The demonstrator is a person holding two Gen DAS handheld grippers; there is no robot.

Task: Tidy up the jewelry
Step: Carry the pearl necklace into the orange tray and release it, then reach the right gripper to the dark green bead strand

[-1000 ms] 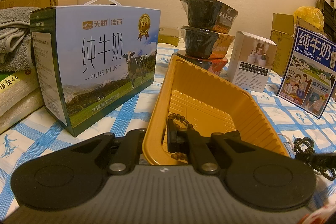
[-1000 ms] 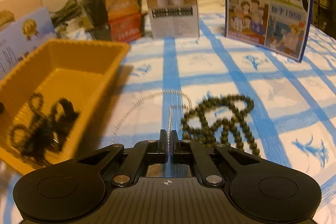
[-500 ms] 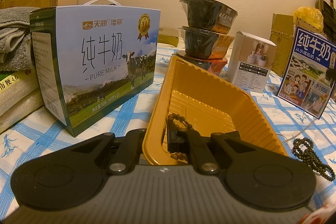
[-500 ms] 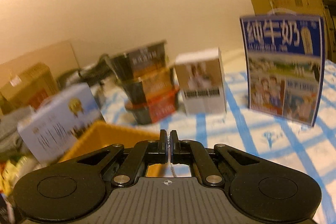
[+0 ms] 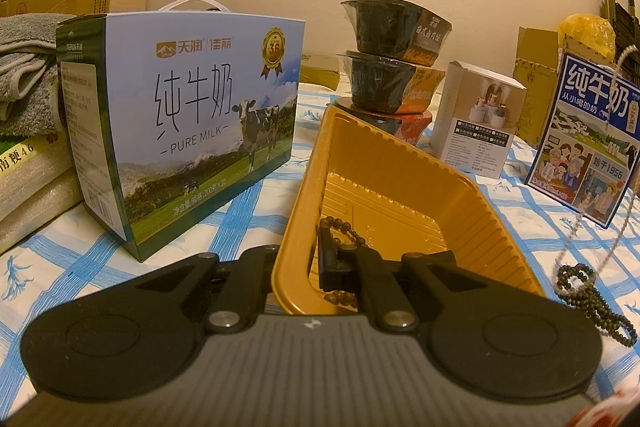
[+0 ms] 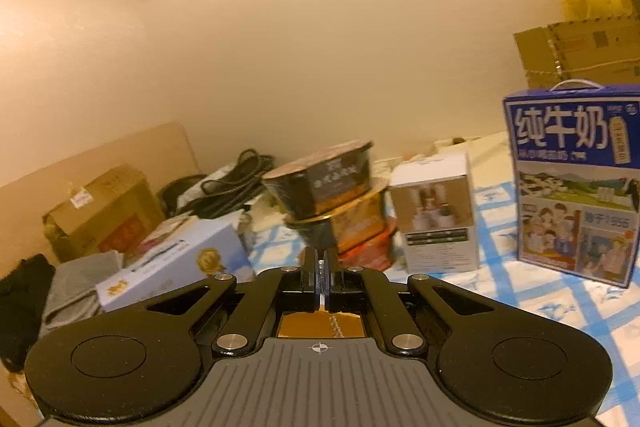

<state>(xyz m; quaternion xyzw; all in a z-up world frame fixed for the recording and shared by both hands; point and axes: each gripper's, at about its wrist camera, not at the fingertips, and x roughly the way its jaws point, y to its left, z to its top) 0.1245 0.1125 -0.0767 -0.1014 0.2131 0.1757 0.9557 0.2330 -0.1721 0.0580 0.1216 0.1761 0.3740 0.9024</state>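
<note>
Your left gripper [image 5: 316,267] is clamped on the near wall of the yellow tray [image 5: 404,195], one finger outside, the other inside. Left wrist view: a dark bead bracelet [image 5: 340,227] lies in the tray's near end, right against the inner finger. Tray sits on the blue-checked cloth [image 5: 224,223]. To its left stands a pale milk carton [image 5: 180,131] with a cow on it; behind the tray, a stack of black bowls [image 5: 392,55], then a small white box [image 5: 480,119], then a dark blue milk carton [image 5: 592,135] at the right. On the cloth right of the tray lies a dark bead necklace [image 5: 588,291], looped. A thin pale chain [image 5: 592,187] hangs above it, running up out of frame at the right edge; its lower end reaches the dark beads.

Right wrist view: your right gripper [image 6: 321,267] is pinched shut on the pale chain [image 6: 321,269], which shows between the fingers and trails down behind them. A patch of the yellow tray [image 6: 304,325] shows below, through the gap in the gripper frame. Ahead are the bowl stack [image 6: 332,195], the white box [image 6: 436,211] and the blue carton [image 6: 572,183]. View is slightly blurred.
</note>
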